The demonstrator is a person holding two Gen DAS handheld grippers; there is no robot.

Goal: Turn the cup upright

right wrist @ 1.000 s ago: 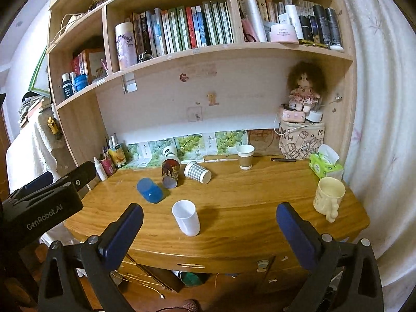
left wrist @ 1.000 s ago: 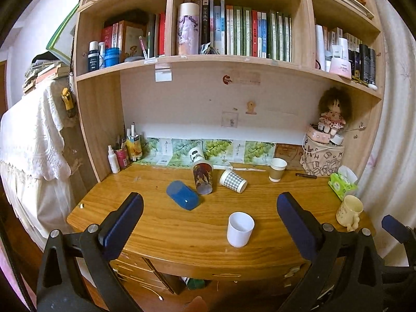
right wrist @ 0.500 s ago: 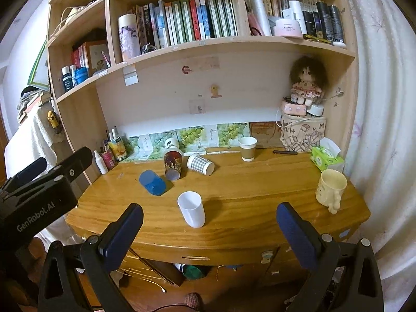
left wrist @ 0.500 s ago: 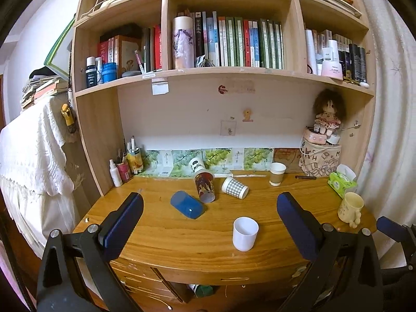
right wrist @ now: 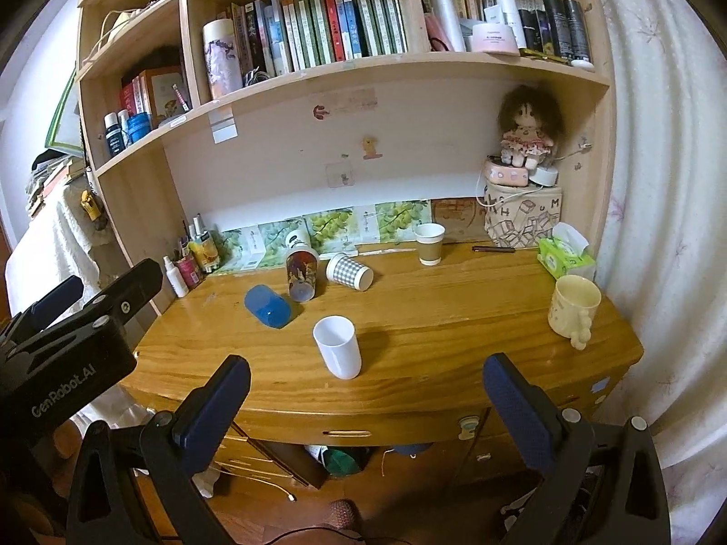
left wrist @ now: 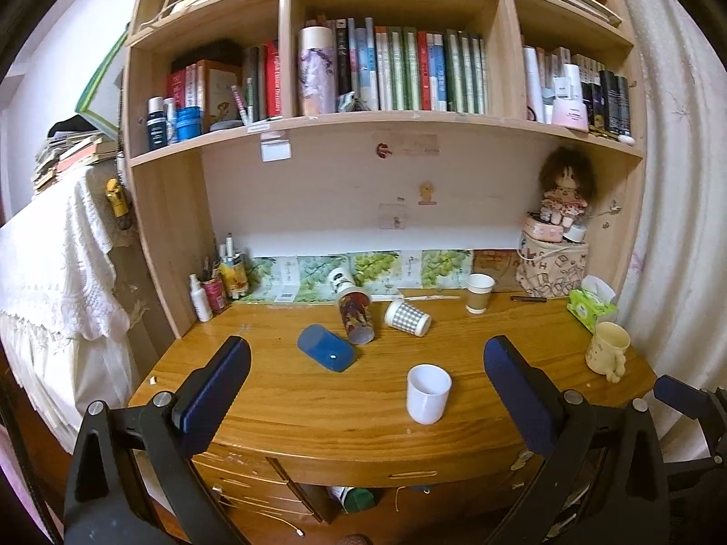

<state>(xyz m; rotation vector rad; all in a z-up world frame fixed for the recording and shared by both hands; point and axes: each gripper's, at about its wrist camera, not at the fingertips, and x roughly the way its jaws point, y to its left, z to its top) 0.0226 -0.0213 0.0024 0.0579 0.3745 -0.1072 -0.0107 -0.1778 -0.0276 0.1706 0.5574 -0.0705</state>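
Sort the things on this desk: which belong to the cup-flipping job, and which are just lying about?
Job:
blue plastic cup on its side
picture-printed cup, tipped over
checked paper cup on its side

Lying about:
white plastic cup, upright
brown paper cup, upright
cream ceramic mug
green tissue pack

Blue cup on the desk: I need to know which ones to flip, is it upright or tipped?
Tipped. The blue cup lies on its side on the desk.

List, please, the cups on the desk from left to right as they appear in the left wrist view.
Blue cup lying on its side → printed tumbler, tipped over → checked cup on its side → white cup, upright → brown paper cup, upright → cream mug, upright.
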